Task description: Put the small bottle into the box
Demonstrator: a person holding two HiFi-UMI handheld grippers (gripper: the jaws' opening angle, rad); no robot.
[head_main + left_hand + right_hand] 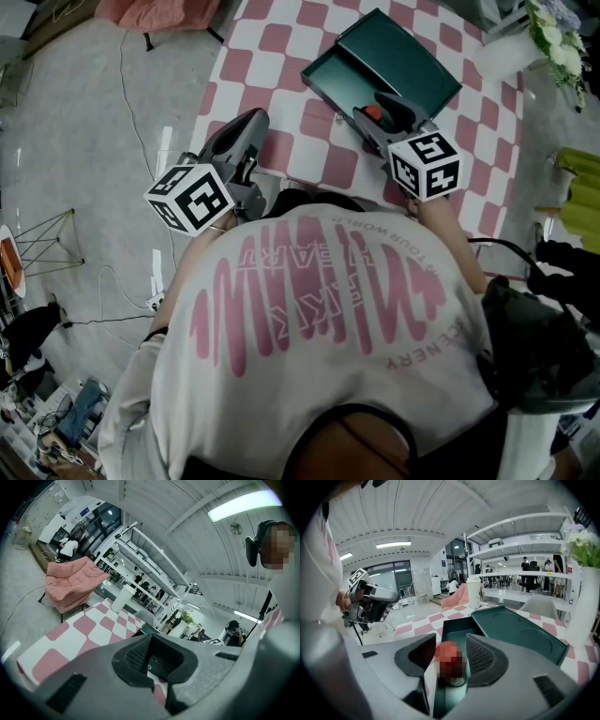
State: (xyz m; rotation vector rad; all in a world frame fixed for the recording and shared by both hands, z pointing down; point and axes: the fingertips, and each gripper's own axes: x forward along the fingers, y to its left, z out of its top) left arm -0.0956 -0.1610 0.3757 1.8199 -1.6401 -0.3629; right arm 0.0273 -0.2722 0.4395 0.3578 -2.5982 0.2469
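White shirt point(319, 309) nearest, pink print, "HEART" legible upside down. Right gripper point(451, 644): jaws spread, small bottle point(452, 667) upright between them, inside the open green box point(511, 632). Head view gives only its red cap; right gripper view adds the pale body. Left gripper point(152, 660): jaws pressed together, empty, at the checkered table point(84, 630) edge.
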